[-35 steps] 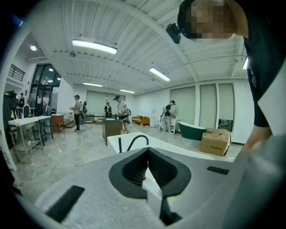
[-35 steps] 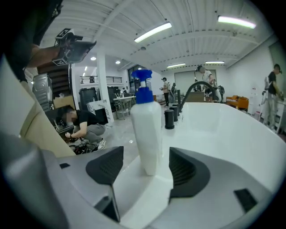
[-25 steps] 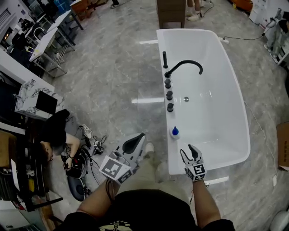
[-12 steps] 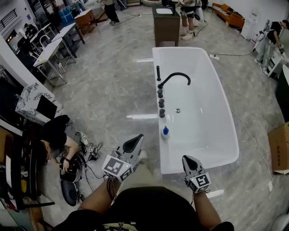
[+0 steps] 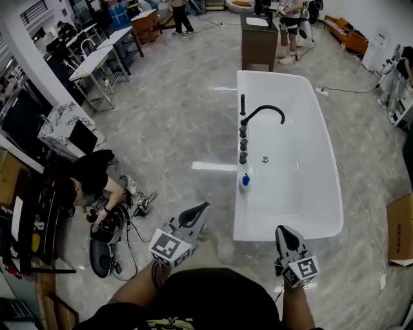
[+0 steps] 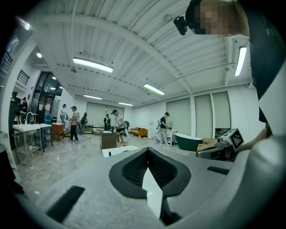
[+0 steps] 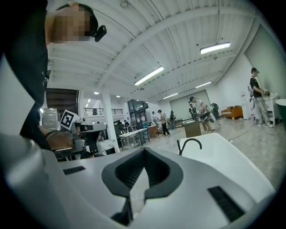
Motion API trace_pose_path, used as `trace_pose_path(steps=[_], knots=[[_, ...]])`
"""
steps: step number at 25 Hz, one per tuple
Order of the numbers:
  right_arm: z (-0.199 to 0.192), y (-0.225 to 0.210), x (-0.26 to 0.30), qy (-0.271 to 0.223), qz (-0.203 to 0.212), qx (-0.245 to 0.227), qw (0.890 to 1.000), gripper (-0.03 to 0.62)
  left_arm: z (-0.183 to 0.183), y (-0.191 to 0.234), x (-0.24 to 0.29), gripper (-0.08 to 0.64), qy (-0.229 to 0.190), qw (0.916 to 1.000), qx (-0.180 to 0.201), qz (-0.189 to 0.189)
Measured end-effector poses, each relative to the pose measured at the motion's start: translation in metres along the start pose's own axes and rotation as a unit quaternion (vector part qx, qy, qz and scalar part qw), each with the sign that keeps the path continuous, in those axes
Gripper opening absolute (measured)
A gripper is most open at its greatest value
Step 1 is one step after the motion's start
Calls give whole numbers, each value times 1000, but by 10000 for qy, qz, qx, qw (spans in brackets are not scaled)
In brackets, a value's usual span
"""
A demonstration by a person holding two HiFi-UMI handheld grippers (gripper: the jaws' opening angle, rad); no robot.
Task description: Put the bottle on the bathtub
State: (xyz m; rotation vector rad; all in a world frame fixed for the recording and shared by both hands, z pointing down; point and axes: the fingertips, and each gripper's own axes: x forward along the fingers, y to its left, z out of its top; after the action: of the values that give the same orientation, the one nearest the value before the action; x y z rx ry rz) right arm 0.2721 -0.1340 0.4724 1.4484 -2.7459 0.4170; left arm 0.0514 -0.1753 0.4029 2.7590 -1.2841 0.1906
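Observation:
A small bottle (image 5: 245, 182) with a blue top stands upright on the left rim of the white bathtub (image 5: 322, 167), just below the row of black tap knobs (image 5: 243, 143). Both grippers hang near the tub's near end, well short of the bottle. My left gripper (image 5: 202, 208) is shut and holds nothing; its view shows its closed jaws (image 6: 147, 152) and the tub's end (image 6: 117, 151) beyond. My right gripper (image 5: 282, 232) is also shut and empty. The right gripper view shows the tub (image 7: 228, 154) and its black spout (image 7: 189, 145).
A person crouches on the floor at the left (image 5: 90, 184) beside cables and gear (image 5: 113, 222). Desks (image 5: 103, 55) stand far left, a brown cabinet (image 5: 259, 42) behind the tub, and people stand at the back (image 5: 290, 19). A cardboard box (image 5: 400, 225) lies at the right.
Both grippers have drawn back from the tub's near end; the right one now sits lower in view. The bottle stays on the rim. The head view has shifted.

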Motion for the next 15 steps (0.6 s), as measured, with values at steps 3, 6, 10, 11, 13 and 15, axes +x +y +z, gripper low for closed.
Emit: trace_pose_path(steps=[3,6,10,11,13,15], knots=[[25,15,4,-142,-8,-126,9998,11,11,5,-12,9,72,10000,-29,6],[42,29,11,-231,-29,-276,9993,11,19,5,-14,9,58,9999,32,-115],[54,34,32,-297,-176,-366,9987,11,20,5,-7,9,172,9991,138,-367],[56,35,39,-308,-228,-379,9985,11,18,9,-5,9,191,9988,156,-428],[55,38,52,-306,-325,-423,9981,10,15,20,-6,9,178,9983,157,-532],[52,44,65,-261,-403,-517,9975,11,10,37,-12,9,217,9980,77,-581]])
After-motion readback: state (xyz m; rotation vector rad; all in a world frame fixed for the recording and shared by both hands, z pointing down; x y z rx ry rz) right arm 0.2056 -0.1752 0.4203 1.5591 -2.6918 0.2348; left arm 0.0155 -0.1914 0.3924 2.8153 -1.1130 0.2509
